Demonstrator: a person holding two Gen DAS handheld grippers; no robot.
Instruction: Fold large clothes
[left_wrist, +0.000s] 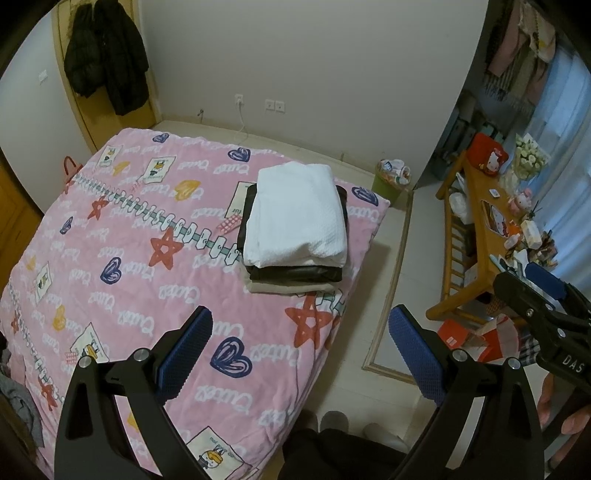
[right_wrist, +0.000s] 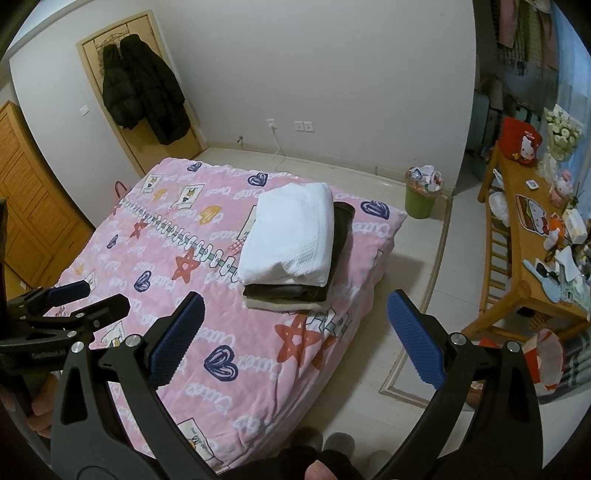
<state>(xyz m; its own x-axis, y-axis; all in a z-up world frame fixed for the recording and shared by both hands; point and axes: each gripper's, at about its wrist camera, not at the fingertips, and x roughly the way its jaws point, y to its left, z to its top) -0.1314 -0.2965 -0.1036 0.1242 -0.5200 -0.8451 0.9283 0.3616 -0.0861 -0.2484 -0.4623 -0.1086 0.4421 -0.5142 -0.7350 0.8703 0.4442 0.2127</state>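
A stack of folded clothes lies on the pink patterned bed (left_wrist: 110, 236) near its right side: a white waffle-knit piece (left_wrist: 299, 218) on top, a black piece (left_wrist: 295, 274) under it and a beige piece (left_wrist: 280, 287) at the bottom. The stack also shows in the right wrist view (right_wrist: 291, 236). My left gripper (left_wrist: 301, 350) is open and empty, held above the bed's near right corner, short of the stack. My right gripper (right_wrist: 295, 334) is open and empty, also short of the stack. Each gripper shows at the edge of the other's view.
A green waste bin (right_wrist: 421, 197) stands on the floor beyond the bed. A wooden bench (right_wrist: 524, 236) with toys and small items is at the right. Dark coats (right_wrist: 144, 92) hang on the far door. Loose clothes (left_wrist: 18, 402) lie at the left edge. Slippered feet show below.
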